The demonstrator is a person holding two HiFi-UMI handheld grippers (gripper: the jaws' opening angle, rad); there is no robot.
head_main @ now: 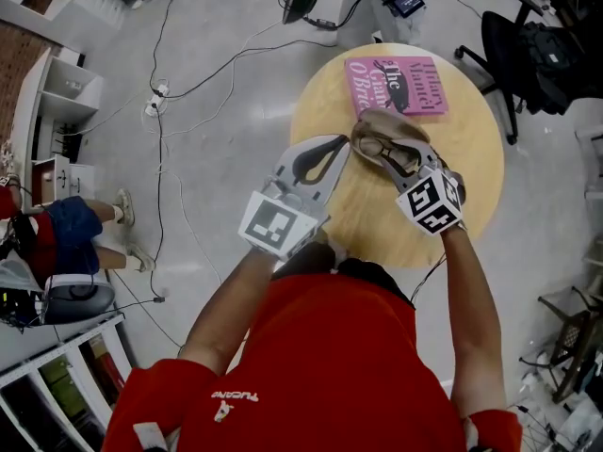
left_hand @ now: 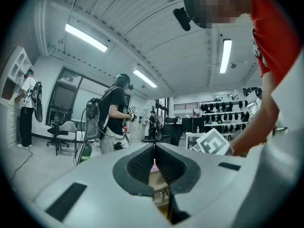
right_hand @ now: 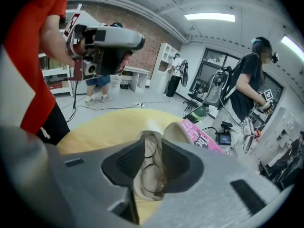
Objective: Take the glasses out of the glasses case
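A round wooden table stands on grey floor.

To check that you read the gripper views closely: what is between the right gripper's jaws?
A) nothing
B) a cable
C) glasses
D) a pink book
C: in the right gripper view, the glasses sit in the gap between the parted jaws of the right gripper, over the tan case.

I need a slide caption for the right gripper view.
Right gripper, jaws apart with the glasses between them, at the beige case on a table.
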